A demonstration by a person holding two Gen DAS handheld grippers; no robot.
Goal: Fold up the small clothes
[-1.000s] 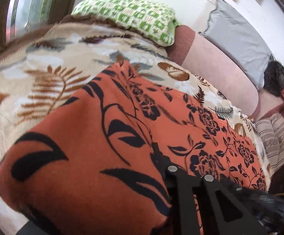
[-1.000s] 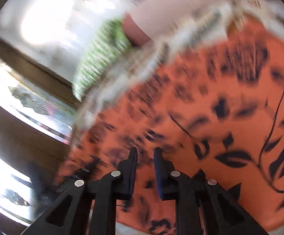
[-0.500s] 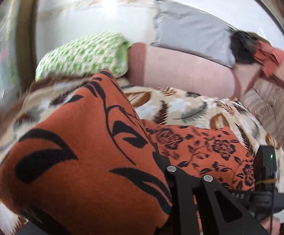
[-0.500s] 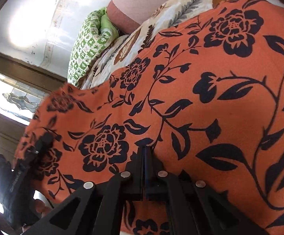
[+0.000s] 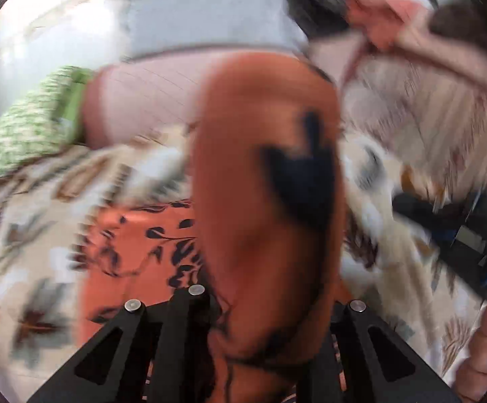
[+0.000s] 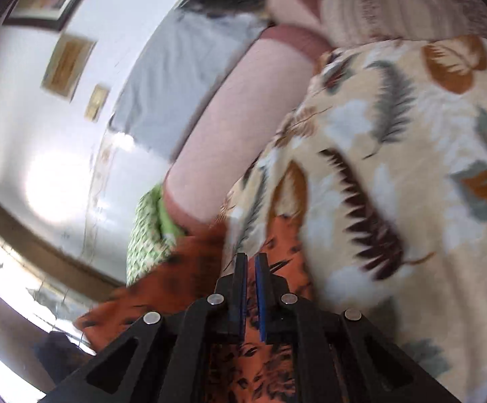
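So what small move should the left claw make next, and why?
Probably lower the left claw, laying the lifted orange floral cloth on the leaf-print blanket. The right claw has just been opening, nothing between its jaws, so only the left holds cloth.

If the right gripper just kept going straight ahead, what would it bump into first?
Probably the leaf-print blanket. The right gripper has just been opening, nothing visibly between its jaws, with the orange cloth beneath its tips. Depth is unclear in this blurred view.
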